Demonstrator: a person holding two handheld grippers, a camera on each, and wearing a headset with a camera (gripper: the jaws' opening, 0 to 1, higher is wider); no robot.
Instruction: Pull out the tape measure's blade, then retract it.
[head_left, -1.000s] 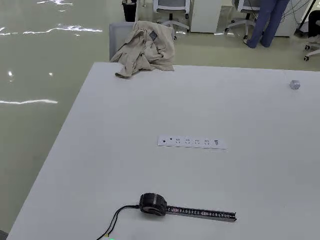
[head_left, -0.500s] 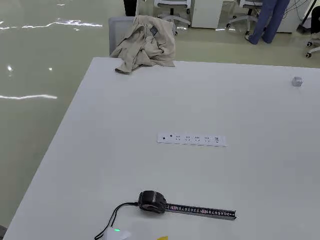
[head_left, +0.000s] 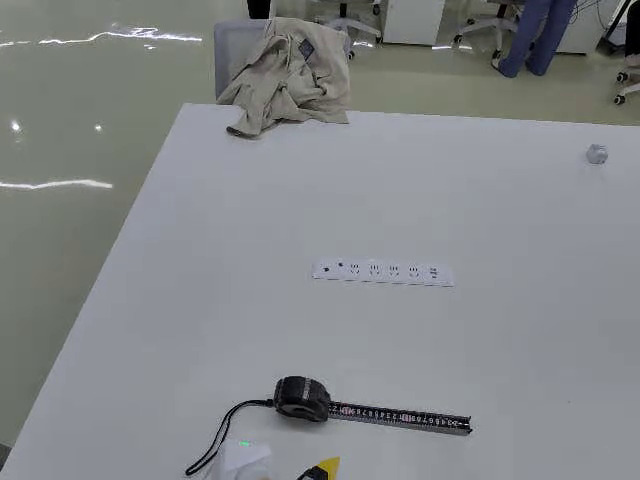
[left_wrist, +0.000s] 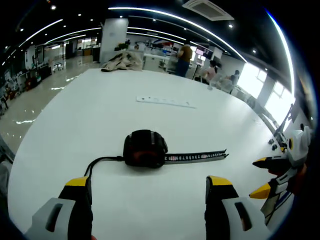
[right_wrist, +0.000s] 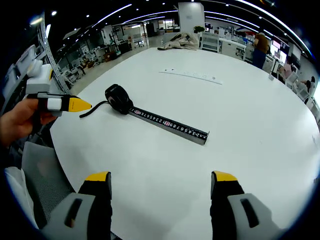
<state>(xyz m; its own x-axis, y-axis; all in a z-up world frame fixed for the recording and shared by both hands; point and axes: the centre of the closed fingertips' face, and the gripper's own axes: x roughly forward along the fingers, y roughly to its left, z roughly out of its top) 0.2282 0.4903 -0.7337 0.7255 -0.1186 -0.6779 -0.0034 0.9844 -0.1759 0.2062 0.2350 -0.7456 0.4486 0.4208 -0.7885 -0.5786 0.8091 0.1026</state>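
Since 1.0 s ago the left gripper (left_wrist: 147, 182) has edged up into the bottom edge of the head view; tape measure (head_left: 302, 398) unmoved on the table (head_left: 250, 250), blade (head_left: 400, 417) out toward frame right. Left gripper view: jaws spread wide, empty; tape measure at centre, above and between the tips, not touching. Right gripper (right_wrist: 160, 176): jaws wide, empty; tape measure in the upper left of its view, well clear of the tips.
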